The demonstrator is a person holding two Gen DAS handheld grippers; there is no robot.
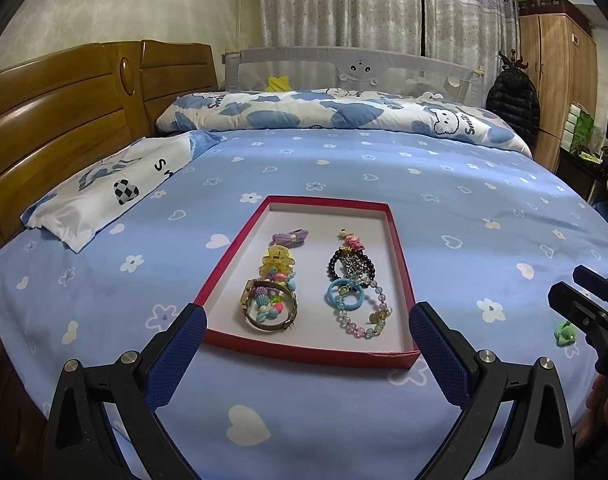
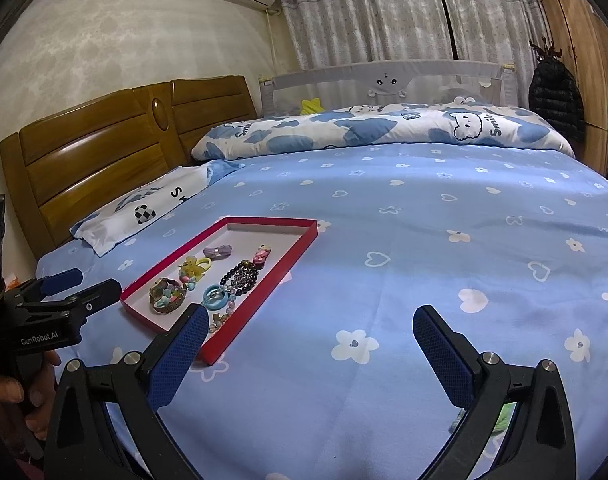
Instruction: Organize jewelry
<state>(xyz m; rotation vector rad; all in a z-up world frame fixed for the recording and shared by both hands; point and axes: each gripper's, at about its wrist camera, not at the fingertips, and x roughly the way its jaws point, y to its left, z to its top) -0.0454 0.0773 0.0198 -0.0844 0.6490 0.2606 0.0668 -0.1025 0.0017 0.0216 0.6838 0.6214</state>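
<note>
A shallow red tray [image 1: 311, 350] with a white floor lies on the blue bedsheet. Inside it are a purple hair tie [image 1: 290, 237], a yellow clip [image 1: 278, 260], a gold watch [image 1: 268, 310] around coloured beads, a pink clip [image 1: 349, 240], a black bead bracelet [image 1: 335, 266], a blue ring [image 1: 345, 298] and a pastel bead bracelet [image 1: 367, 322]. My left gripper [image 1: 307, 314] hovers open at the tray's near edge, holding nothing. My right gripper [image 2: 311, 314] is open over bare sheet to the right of the tray [image 2: 264, 294]. A small green hair piece [image 1: 565, 332] lies on the sheet beside the right gripper [image 1: 567, 280].
A white and blue pillow [image 1: 104, 196] lies left of the tray by the wooden headboard [image 1: 64, 120]. A rolled cloud-print quilt [image 1: 343, 110] and a grey bed rail [image 1: 343, 60] line the far side. A wardrobe [image 1: 555, 80] and a black coat [image 1: 511, 100] stand at right.
</note>
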